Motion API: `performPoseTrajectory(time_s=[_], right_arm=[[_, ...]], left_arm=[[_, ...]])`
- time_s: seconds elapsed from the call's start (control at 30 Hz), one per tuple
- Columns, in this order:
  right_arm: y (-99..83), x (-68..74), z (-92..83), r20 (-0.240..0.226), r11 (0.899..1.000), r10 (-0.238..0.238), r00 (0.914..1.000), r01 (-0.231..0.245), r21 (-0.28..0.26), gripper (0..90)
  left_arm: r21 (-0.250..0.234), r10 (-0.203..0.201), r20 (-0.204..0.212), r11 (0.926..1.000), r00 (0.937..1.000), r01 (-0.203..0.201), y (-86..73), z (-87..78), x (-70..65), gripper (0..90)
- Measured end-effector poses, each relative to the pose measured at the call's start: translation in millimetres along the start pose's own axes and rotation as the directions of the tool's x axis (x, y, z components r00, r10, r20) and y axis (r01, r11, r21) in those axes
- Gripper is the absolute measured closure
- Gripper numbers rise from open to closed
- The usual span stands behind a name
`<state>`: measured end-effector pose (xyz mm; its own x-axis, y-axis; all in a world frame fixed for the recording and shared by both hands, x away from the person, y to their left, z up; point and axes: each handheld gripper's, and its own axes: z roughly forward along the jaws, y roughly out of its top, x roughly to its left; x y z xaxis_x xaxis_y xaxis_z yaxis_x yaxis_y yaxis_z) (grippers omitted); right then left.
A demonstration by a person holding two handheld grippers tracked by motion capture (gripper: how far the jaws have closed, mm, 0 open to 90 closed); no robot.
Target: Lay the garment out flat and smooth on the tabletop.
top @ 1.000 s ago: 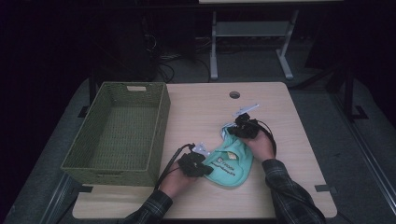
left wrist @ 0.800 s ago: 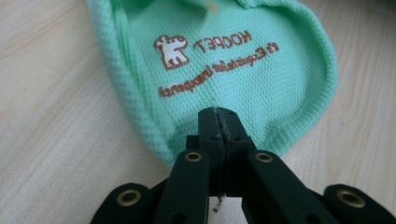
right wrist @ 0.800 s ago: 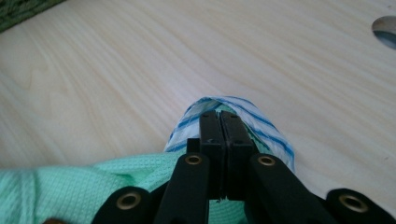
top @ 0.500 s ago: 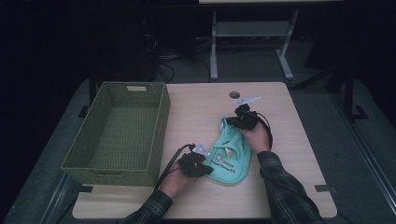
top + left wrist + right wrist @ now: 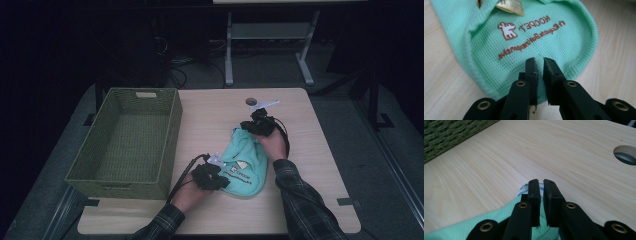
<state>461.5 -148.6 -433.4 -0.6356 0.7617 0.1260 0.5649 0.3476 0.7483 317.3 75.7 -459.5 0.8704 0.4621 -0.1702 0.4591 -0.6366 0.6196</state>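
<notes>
A mint-green cloth bib (image 5: 245, 165) with brown lettering lies folded on the wooden table (image 5: 210, 115). My left gripper (image 5: 220, 176) rests at its near left edge. In the left gripper view the jaws (image 5: 539, 60) stand a narrow gap apart over the printed fabric (image 5: 529, 37); they have just been opening, and nothing is pinched between them. My right gripper (image 5: 248, 127) sits at the bib's far tip. Its jaws (image 5: 539, 181) have also just been opening, with a small gap above the cloth's edge (image 5: 499, 225) and no cloth pressed by the pads.
A green woven basket (image 5: 170, 135) stands empty on the table's left side and appears at the upper left of the right gripper view (image 5: 449, 135). A round cable hole (image 5: 250, 101) lies just beyond the right gripper. Bare wood lies to the right of the bib.
The bib has gone from a wider spread to a narrower, longer shape. The right hand has shifted slightly toward the far edge. The left hand has stayed put.
</notes>
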Motion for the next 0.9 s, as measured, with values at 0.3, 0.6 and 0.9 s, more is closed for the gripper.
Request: performPoseTrajectory(time_s=[0.3, 0.6, 0.9], right_arm=[[-13.8, -3.4, -30.1, -0.028, 1.000, -0.026, 0.9993, 0.026, 0.004, 89.7], [-33.1, -3.3, -60.0, -0.064, 0.999, -0.054, 0.9965, 0.053, -0.011, 89.8], [-68.5, 9.6, -75.6, -0.086, 0.998, -0.067, 0.9941, 0.066, -0.009, 89.8]], left_arm=[[-0.074, -0.043, -0.044, 0.9965, 0.9981, 0.039, 11.1, -18.8, 12.7, 88.5], [-0.073, -0.049, -0.103, 0.9965, 0.9935, 0.041, 25.5, -17.0, 30.6, 89.6], [-0.085, -0.055, -0.128, 0.9954, 0.9902, 0.045, 38.3, -4.6, 53.2, 89.4]])
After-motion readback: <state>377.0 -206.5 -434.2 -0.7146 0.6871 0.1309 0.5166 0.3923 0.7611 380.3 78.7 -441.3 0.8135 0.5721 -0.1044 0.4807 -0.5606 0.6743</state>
